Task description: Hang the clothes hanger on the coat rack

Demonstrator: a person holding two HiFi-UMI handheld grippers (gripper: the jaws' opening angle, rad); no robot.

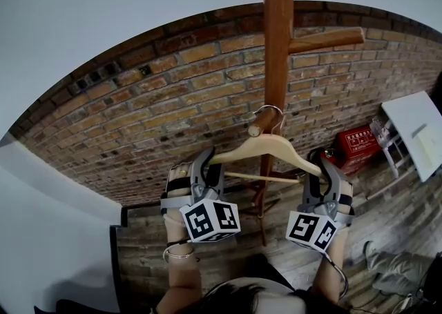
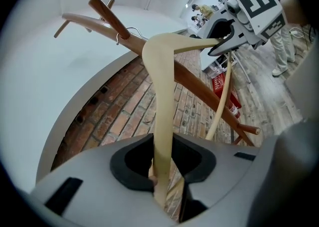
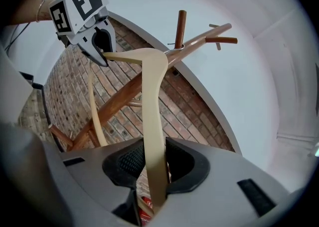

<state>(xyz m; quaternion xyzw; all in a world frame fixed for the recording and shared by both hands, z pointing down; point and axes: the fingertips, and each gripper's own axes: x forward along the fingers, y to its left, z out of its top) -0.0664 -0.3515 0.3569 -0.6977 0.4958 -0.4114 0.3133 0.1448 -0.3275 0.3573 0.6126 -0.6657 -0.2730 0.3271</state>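
Note:
A pale wooden clothes hanger (image 1: 276,145) hangs level in front of the brown coat rack (image 1: 276,30). Its metal hook (image 1: 273,110) sits over a short peg (image 1: 260,126) of the rack. My left gripper (image 1: 210,159) is shut on the hanger's left end, and my right gripper (image 1: 320,169) is shut on the right end. In the left gripper view the hanger arm (image 2: 162,96) runs up from between the pads of the left gripper (image 2: 163,157) toward the right gripper (image 2: 222,46). In the right gripper view the right gripper (image 3: 152,163) pinches the other arm (image 3: 152,101).
A brick wall (image 1: 173,112) stands right behind the rack. At the right are a red box (image 1: 359,143) on the plank floor and a white tabletop (image 1: 418,130). The rack's upper cross arm (image 1: 328,38) juts right above the hanger.

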